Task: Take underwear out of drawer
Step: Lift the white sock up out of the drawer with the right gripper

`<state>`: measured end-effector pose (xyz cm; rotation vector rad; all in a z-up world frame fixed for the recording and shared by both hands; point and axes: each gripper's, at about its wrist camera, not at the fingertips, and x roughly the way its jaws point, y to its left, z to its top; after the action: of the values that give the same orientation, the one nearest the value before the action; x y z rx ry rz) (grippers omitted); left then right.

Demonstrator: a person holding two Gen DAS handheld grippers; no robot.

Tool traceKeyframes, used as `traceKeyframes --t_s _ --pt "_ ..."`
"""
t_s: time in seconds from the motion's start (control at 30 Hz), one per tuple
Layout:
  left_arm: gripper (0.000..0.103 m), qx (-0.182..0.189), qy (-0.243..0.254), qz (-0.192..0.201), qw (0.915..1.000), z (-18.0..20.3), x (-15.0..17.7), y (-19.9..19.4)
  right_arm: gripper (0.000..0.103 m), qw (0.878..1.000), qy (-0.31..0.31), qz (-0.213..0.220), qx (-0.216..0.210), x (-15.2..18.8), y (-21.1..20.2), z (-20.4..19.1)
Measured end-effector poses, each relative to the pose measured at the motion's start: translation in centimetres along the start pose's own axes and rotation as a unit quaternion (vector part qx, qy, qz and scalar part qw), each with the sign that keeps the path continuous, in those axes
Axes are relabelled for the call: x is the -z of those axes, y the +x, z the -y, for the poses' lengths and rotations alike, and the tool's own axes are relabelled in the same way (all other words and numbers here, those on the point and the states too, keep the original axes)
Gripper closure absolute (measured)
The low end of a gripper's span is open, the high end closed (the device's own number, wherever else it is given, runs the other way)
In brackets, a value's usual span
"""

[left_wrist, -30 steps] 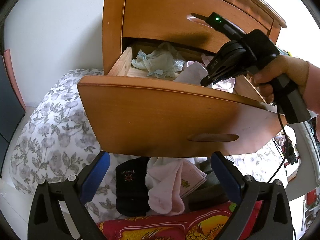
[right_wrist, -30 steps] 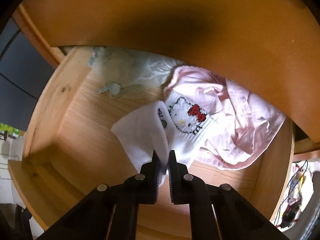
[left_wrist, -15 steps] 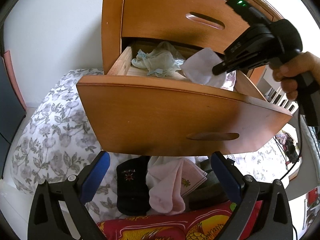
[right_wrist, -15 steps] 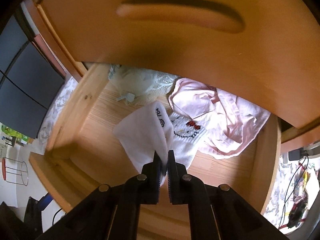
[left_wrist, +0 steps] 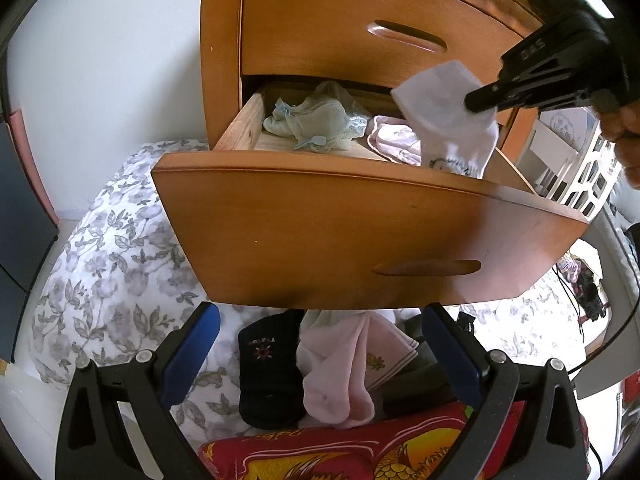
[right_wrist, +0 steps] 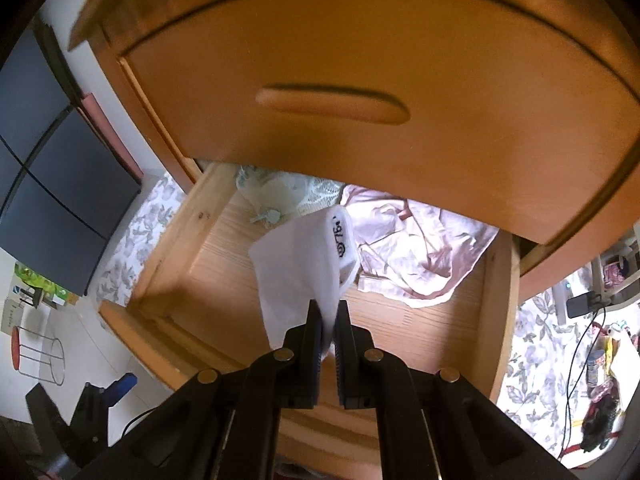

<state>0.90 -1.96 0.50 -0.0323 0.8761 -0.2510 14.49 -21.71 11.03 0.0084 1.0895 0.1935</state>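
The wooden drawer point(left_wrist: 360, 232) point(right_wrist: 504, 300) stands pulled out from the dresser. My right gripper point(right_wrist: 329, 312) point(left_wrist: 480, 102) is shut on a white garment with black lettering point(right_wrist: 304, 268) point(left_wrist: 448, 116), which hangs above the drawer's right half. Inside the drawer lie a pale green lace piece point(left_wrist: 316, 122) point(right_wrist: 280, 190) at the back left and a pink garment point(left_wrist: 394, 142) point(right_wrist: 416, 252) at the right. My left gripper point(left_wrist: 316, 340) stays open below the drawer front, with nothing between its blue pads point(left_wrist: 190, 354).
A closed upper drawer point(left_wrist: 360, 28) point(right_wrist: 360, 80) overhangs the open one. Under it, on a floral bedcover point(left_wrist: 112, 264), lie black point(left_wrist: 266, 372) and pink point(left_wrist: 340, 368) socks and a red printed cloth point(left_wrist: 340, 456). A person's hand point(left_wrist: 624, 132) holds the right gripper. A wire stool point(right_wrist: 36, 354) stands on the floor.
My right gripper has risen and drawn back, lifting the white garment off the drawer floor and clear of the pink one. The left gripper has not moved.
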Motion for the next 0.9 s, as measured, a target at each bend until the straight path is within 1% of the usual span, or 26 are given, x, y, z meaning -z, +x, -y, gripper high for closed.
traceKeyframes --t_s 0.17,0.43,0.53,0.7,0.9 --pt "0.002 -0.007 0.004 -0.002 1.0 0.1 0.0 0.0 0.097 1.0 -0.003 0.021 -0.002 0.5 -2.6 -0.4" --pt "0.002 -0.011 -0.002 0.001 0.9999 -0.1 0.0 -0.2 0.097 0.997 -0.008 0.075 -0.015 1.9 -8.3 -0.7" --pt "0.002 -0.017 -0.004 0.001 0.9998 -0.1 0.0 -0.3 0.097 0.995 -0.011 0.095 -0.02 2.7 -10.6 -0.7" --pt "0.002 -0.033 0.007 0.005 0.9994 0.2 0.1 -0.4 0.097 0.992 -0.019 0.122 -0.027 4.4 -14.1 -1.0" --pt "0.002 -0.049 0.018 0.007 0.9986 0.6 0.1 -0.6 0.097 0.987 -0.031 0.151 -0.039 6.2 -17.2 -1.5"
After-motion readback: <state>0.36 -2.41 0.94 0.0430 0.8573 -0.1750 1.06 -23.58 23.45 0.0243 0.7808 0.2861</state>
